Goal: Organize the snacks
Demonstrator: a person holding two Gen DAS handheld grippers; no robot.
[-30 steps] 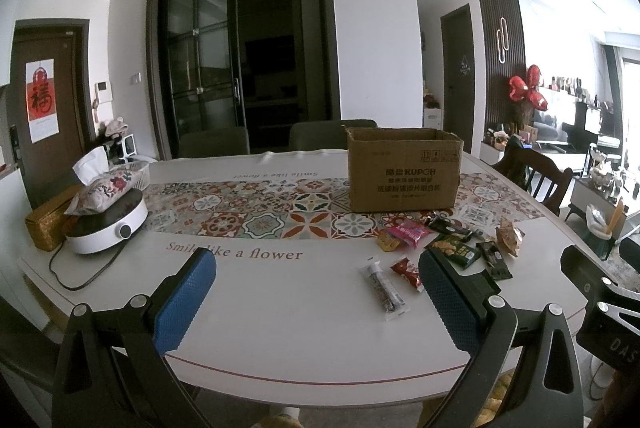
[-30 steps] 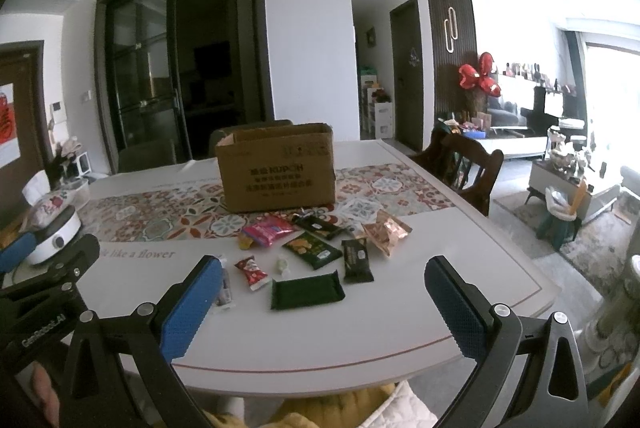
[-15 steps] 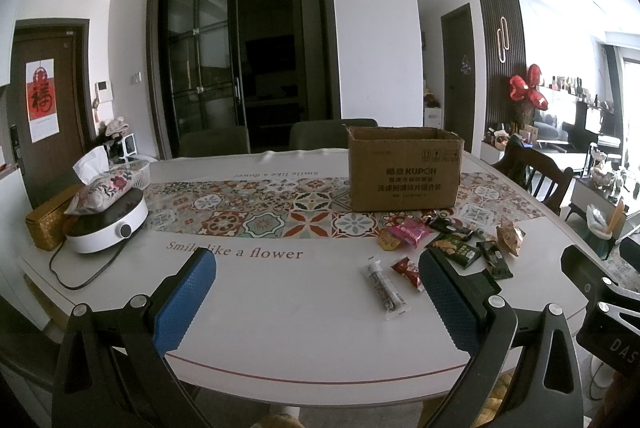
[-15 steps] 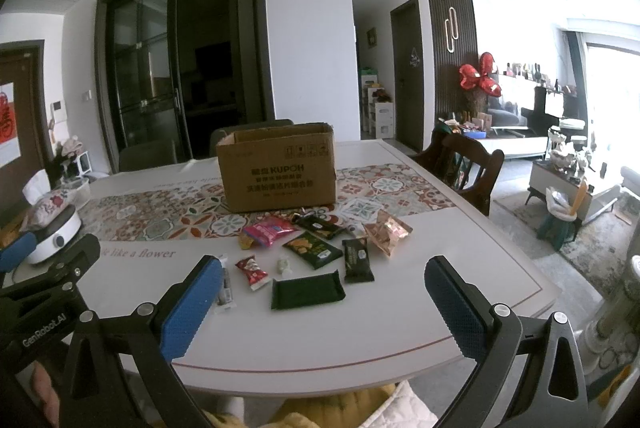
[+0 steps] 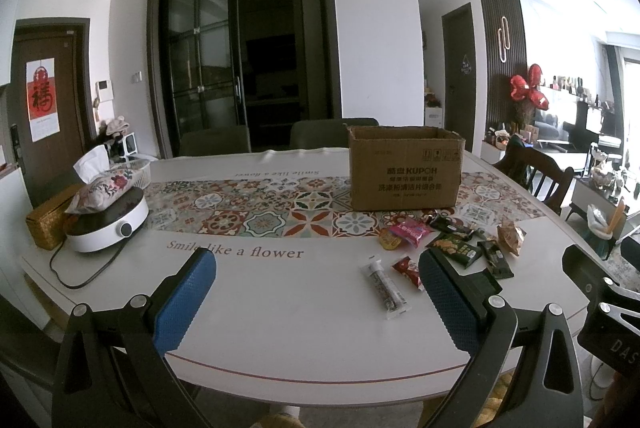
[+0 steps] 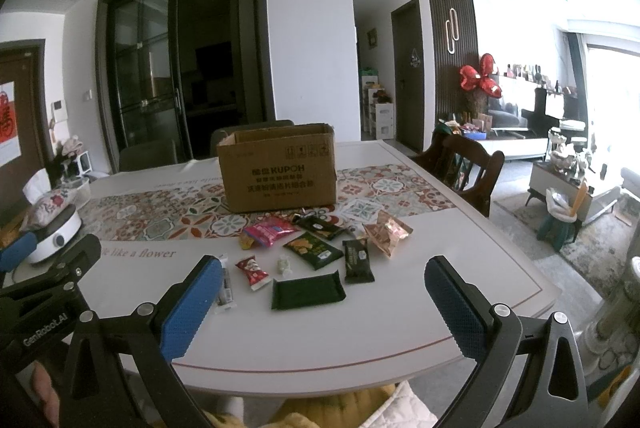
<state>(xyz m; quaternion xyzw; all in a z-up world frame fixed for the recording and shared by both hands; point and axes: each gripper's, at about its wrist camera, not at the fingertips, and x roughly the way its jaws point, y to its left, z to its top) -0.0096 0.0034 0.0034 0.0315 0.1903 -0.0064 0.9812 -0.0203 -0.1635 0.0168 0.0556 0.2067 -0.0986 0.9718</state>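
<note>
Right now we hold both grippers low at the near edge of the table [image 6: 400, 328], clear of everything on it; the left gripper [image 5: 316, 302] has its jaws spread wide with nothing between them, and the right gripper [image 6: 322, 302] is spread just as wide and just as empty.

Our snacks lie loose in a cluster on the table, in front of the cardboard box [image 6: 278, 167], which stands with its top open; none of them shows inside the box from here. Nearest the right gripper is the dark green packet [image 6: 307, 290]; it lies flat, straight ahead between the spread jaws but farther in on the table, its long axis running left to right across our line of reach; so we judge the right hand is the one to take it, with a turn of the wrist so the jaws close across the short side. For the left gripper the whole cluster lies off to the right; closest to it are the clear stick packet [image 5: 385, 287], long axis pointing roughly away from us, and the small red candy [image 5: 408, 267].

Writing we can read: "KUPOH" on the box, above Chinese lines too small to make out; "Smile like a flower" printed on the table covering [image 5: 234, 251]; "GenRobot.AI" on the left gripper's body as the right camera sees it.
</note>
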